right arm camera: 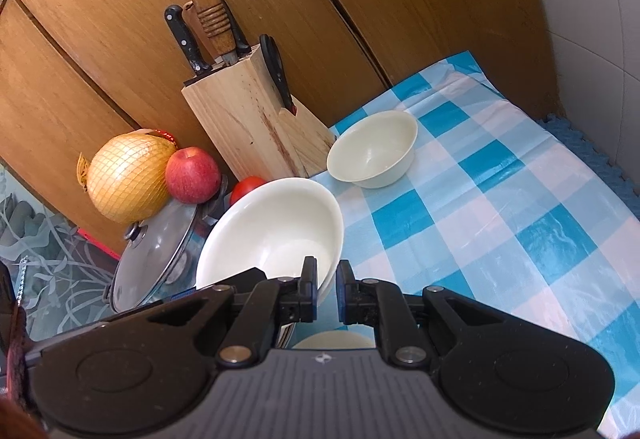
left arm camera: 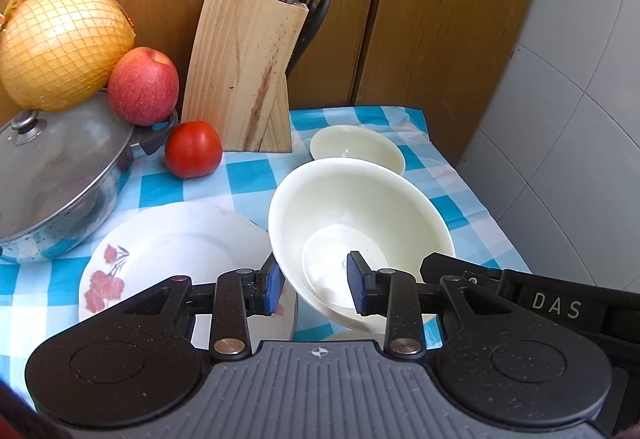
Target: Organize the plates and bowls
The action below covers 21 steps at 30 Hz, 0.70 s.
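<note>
The large cream bowl is lifted and tilted, its mouth turned up and toward the left gripper. It is round, so it has no long axis. The right gripper is clenched on its near rim, one finger inside and one outside. The left gripper stands loose around the near wall of the same bowl; its blue pads seem not to press, though the view here is not clear.

Only the left view shows the white plate with red flowers, lying on the checked cloth just left of that gripper. The right view shows more of the bare cloth on the right side.

The small cream bowl stands upright on the cloth, beyond the lifted bowl, beside the knife block.
</note>
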### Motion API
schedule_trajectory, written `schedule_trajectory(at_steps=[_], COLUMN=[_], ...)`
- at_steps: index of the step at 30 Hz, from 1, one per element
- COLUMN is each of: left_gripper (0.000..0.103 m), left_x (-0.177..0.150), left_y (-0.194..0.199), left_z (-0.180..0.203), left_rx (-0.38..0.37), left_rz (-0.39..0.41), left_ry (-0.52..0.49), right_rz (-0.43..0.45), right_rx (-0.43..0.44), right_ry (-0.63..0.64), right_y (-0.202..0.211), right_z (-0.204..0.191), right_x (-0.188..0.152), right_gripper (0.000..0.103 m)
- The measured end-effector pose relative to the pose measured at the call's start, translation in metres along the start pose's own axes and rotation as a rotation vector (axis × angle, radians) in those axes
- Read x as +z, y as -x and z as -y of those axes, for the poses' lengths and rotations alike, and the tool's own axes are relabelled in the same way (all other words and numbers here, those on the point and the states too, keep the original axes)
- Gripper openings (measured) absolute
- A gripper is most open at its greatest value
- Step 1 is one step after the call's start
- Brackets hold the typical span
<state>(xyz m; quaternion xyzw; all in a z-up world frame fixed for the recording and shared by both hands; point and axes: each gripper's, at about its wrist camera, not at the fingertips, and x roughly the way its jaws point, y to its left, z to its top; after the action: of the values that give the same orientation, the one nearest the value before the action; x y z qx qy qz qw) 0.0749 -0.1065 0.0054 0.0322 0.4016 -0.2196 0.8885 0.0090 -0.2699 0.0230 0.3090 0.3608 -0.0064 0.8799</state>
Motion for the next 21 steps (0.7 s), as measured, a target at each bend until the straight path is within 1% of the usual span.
schedule_trajectory(at_steps=[10,21], left_gripper=[0.043,0.044], left_x=[-0.013,-0.030], left_y=[0.012,0.022], left_z=[0.012,0.019], left_rx=[-0.011,-0.021], left_rz=[-0.001,-0.022], left_ry=[-0.040,-0.074], right_rz=[0.000,-0.023], right_rx=[-0.001,-0.012], right_ry=[-0.015,-0.031], right_y=[0.019,0.031], right_z=[0.004,0.011], right_x=[-0.015,-0.037], right_gripper=[0.012,0.013])
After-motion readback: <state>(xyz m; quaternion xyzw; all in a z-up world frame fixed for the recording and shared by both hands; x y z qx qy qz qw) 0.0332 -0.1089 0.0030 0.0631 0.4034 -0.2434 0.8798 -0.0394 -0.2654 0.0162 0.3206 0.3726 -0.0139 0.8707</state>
